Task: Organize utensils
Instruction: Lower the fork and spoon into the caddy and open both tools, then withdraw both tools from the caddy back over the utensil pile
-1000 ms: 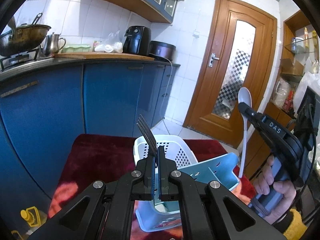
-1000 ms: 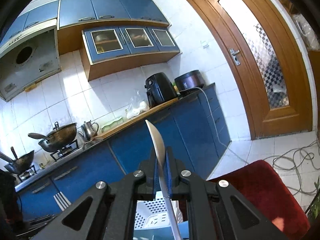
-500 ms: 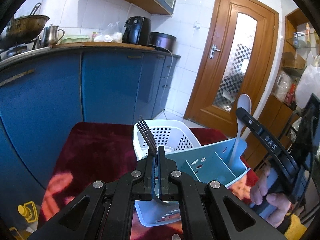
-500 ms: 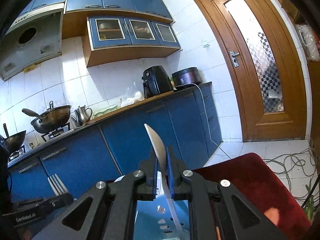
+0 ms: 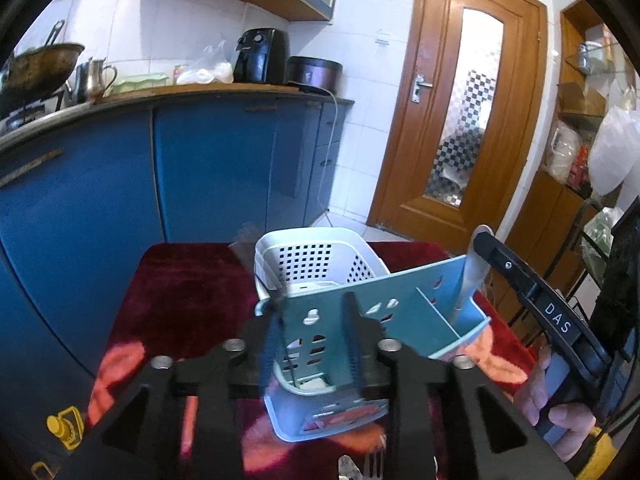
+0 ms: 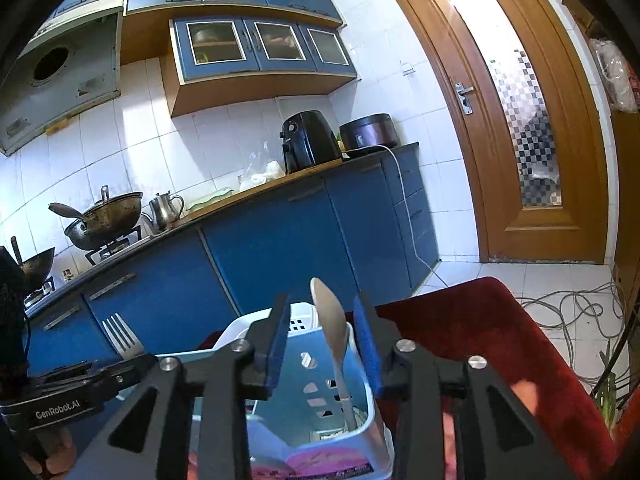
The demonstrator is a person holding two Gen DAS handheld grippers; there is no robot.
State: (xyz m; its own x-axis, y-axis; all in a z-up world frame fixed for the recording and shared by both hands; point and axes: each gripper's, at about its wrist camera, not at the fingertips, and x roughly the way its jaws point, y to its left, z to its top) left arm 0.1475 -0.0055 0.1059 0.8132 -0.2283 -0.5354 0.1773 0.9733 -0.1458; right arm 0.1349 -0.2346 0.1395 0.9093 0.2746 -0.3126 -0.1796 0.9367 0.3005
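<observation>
A light blue utensil caddy (image 5: 360, 332) with dividers stands on the red cloth, in front of a white perforated basket (image 5: 316, 256). My left gripper (image 5: 314, 340) is open above the caddy's left compartment; a blurred fork (image 5: 280, 312) stands between its fingers, its tines (image 6: 120, 336) upright in the right wrist view. My right gripper (image 6: 324, 344) is open around a white spoon (image 6: 334, 336) that stands bowl-up in the caddy (image 6: 320, 400). In the left wrist view that spoon (image 5: 466, 280) leans in the right compartment.
The red cloth (image 5: 180, 292) covers a small table. Blue kitchen cabinets (image 5: 200, 168) stand behind it, a wooden door (image 5: 452, 120) to the right. More cutlery (image 5: 372, 464) lies at the table's near edge. Cables (image 6: 568, 308) lie on the floor.
Both grippers came down over the caddy and opened. The spoon went from my right gripper into the right compartment, and the fork slid down between my left fingers.
</observation>
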